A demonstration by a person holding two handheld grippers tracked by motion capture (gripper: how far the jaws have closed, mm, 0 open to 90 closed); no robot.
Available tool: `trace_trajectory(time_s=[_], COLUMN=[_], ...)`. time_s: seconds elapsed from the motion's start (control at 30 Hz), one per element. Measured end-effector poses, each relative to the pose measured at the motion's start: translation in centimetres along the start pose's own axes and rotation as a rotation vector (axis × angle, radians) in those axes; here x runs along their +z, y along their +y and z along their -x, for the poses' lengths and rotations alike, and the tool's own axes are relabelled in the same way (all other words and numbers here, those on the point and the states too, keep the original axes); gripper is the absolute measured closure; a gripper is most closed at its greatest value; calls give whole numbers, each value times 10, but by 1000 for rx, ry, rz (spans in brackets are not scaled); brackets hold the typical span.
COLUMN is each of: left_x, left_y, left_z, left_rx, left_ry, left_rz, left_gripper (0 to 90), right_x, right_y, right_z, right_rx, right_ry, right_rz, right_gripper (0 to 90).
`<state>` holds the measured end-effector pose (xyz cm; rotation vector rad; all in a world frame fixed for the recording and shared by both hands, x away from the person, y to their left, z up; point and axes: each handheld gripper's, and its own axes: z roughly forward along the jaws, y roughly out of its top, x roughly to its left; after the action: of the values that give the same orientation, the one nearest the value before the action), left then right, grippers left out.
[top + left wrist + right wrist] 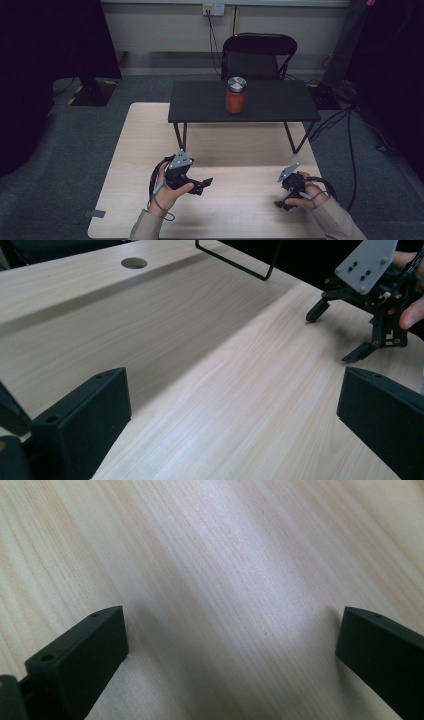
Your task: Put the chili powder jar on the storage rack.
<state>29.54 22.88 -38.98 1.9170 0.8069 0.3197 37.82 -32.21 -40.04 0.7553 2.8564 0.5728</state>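
- Here, seen from the high view, a person stands at a pale wooden table (150,150) w/ a two-jaw gripper in each hand, both low over its near half
- Left gripper (205,182) sits near the table's left-centre, jaws spread wide & empty; in the left gripper view the black jaws stand far apart w/ bare wood between them
- Right gripper (280,204) sits near the right edge, tilted down toward the wood; its jaws are also released, nothing between them in the right gripper view
- The thing nearest to both is a jar (236,95) of red-orange contents w/ a silver lid, upright at the middle of a small black stand (280,107) at the table's far side, well apart from both grippers
- Judged step: the start of a reach for the jar, nothing grasped yet
- To do it well, the reaching hand would prob. lift above the stand's top edge first, then come in level at the jar's body below the lid
- Jaws should stay wide till they straddle the glass, then close gently & squarely, since a round jar can slip or tip
- The other gripper could steady the jar, or take the lid if it is to be opened
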Motion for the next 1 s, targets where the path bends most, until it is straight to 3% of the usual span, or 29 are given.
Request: trace_trajectory(time_s=[0.23,0.73,0.9,1.0], left_x=[-2,3,11,14], left_y=[-17,-47,-52,-53], left_z=[-4,-10,-11,-10], left_rx=[-29,-75,-94,-84], left_ry=[8,-17,-22,-13], left_rz=[-4,0,-34,-50], left_gripper=[0,0,1,1], right_x=[0,0,0,0], right_y=[0,1,0,1], right_z=[0,0,-1,-1], right_rx=[1,1,1,1], right_ry=[0,1,0,1], right_rz=[0,-3,-1,-2], right_gripper=[0,0,0,0])
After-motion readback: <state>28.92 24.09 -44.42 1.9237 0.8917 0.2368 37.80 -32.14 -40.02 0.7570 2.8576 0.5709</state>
